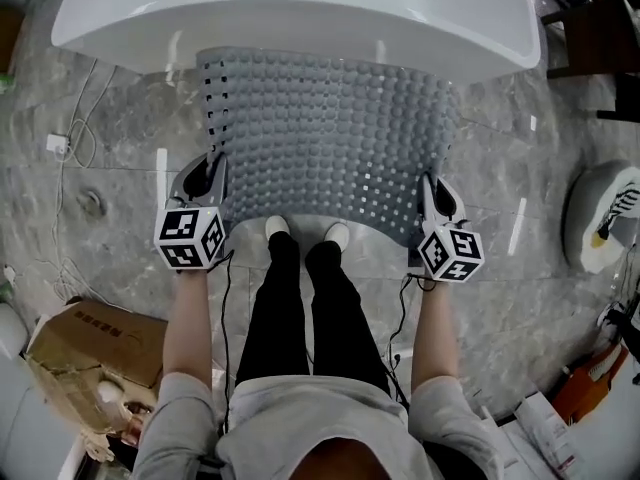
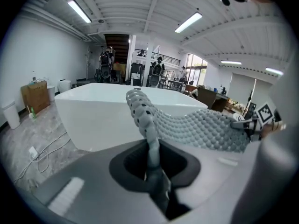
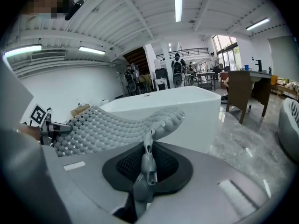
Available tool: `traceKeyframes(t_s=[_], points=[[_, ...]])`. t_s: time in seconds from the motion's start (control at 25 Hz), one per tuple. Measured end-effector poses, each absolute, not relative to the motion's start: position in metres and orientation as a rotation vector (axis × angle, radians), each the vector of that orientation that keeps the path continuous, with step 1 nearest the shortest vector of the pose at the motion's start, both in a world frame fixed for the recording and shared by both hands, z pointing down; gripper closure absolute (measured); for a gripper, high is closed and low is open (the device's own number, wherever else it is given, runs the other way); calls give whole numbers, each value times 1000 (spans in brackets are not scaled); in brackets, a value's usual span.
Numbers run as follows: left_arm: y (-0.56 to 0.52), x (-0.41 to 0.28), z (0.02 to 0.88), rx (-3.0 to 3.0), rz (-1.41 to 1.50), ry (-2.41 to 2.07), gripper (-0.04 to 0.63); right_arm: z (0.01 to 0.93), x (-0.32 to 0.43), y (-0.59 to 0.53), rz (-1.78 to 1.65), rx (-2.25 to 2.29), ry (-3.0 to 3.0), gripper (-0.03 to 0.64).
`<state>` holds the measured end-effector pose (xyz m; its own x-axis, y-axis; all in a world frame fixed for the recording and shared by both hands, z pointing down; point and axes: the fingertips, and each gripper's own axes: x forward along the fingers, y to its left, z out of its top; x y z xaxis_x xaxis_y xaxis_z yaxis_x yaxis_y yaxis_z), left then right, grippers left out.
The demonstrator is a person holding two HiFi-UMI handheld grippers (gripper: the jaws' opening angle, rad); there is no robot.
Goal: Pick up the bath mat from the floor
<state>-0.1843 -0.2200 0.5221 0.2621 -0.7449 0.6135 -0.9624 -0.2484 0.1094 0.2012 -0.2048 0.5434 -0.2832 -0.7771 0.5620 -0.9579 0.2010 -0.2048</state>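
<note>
A grey bath mat (image 1: 330, 138) covered in round bumps and small holes hangs stretched between my two grippers, lifted off the floor in front of the white bathtub (image 1: 300, 18). My left gripper (image 1: 214, 173) is shut on the mat's near left corner; in the left gripper view the mat's edge (image 2: 145, 120) runs up out of the closed jaws. My right gripper (image 1: 428, 196) is shut on the near right corner, and the mat (image 3: 117, 125) sags away to the left in the right gripper view.
The person's legs and white shoes (image 1: 305, 233) stand under the mat's near edge. A cardboard box (image 1: 90, 353) sits at the lower left, a cable (image 1: 80, 138) trails on the marble floor at left, and a white round object (image 1: 605, 213) lies at the right.
</note>
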Motion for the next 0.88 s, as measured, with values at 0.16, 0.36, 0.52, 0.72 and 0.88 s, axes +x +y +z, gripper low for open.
traceKeyframes(t_s=[0.16, 0.36, 0.52, 0.72, 0.88], points=[[-219, -176, 463, 2103, 595, -1548, 554, 486, 206, -202, 730, 1652, -2166, 580], [-213, -173, 400, 2137, 579, -1560, 554, 426, 209, -192, 707, 1674, -2179, 580], [-210, -168, 362, 2162, 555, -1564, 554, 385, 212, -190, 670, 1686, -2194, 580], [-204, -166, 322, 2198, 525, -1574, 554, 340, 211, -183, 621, 1709, -2219, 580], [-197, -168, 288, 2227, 487, -1595, 552, 304, 212, -172, 586, 1732, -2246, 580]])
